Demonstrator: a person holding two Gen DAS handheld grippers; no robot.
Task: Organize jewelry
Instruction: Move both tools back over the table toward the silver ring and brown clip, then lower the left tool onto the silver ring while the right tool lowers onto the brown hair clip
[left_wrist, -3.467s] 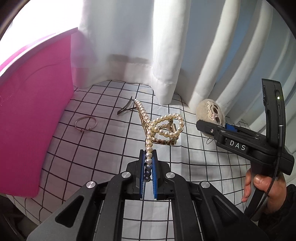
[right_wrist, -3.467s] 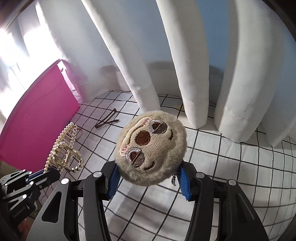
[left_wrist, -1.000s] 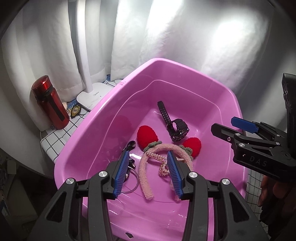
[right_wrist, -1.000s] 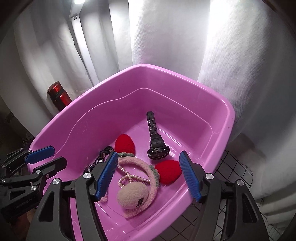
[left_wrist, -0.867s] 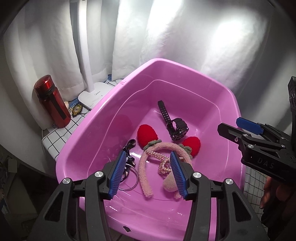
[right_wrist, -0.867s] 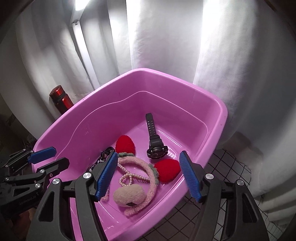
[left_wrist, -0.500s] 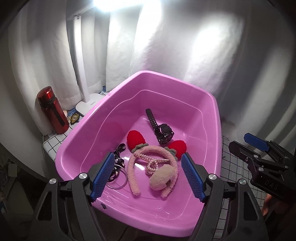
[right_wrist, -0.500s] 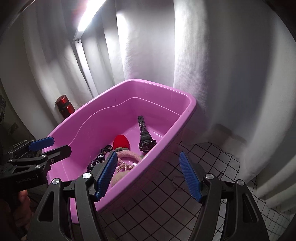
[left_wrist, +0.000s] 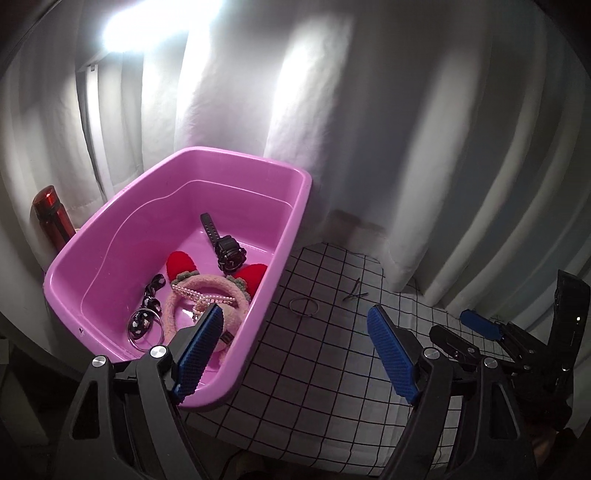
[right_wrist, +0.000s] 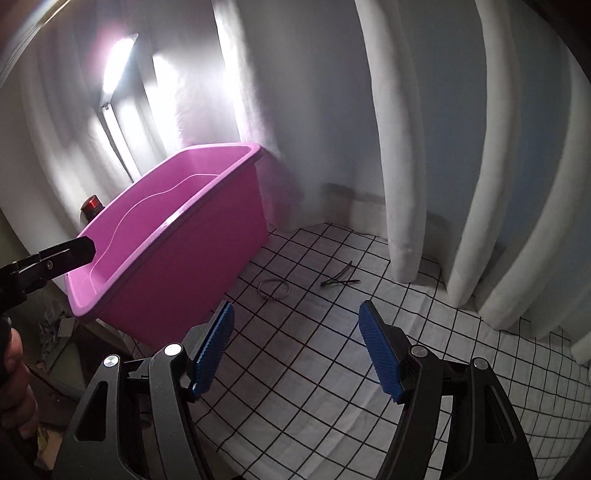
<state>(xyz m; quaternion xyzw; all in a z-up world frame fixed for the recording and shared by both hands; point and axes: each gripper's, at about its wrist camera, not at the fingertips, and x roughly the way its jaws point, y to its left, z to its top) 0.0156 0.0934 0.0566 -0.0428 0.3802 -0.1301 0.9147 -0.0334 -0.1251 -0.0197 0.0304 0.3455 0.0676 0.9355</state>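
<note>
**Both grippers empty beside the pink tub**

From my left wrist, the left gripper (left_wrist: 295, 354) gapes wide, holding nothing. The pink tub (left_wrist: 291, 221) holds a pearl necklace (left_wrist: 201, 297), a headband (left_wrist: 221, 286) and a watch (left_wrist: 223, 247).

From my right wrist, the right gripper (right_wrist: 297, 349) is spread, empty. A wire ring (right_wrist: 274, 287) and a hair clip (right_wrist: 338, 278) lie on the checked cloth (right_wrist: 461, 369) beside the tub.
</note>
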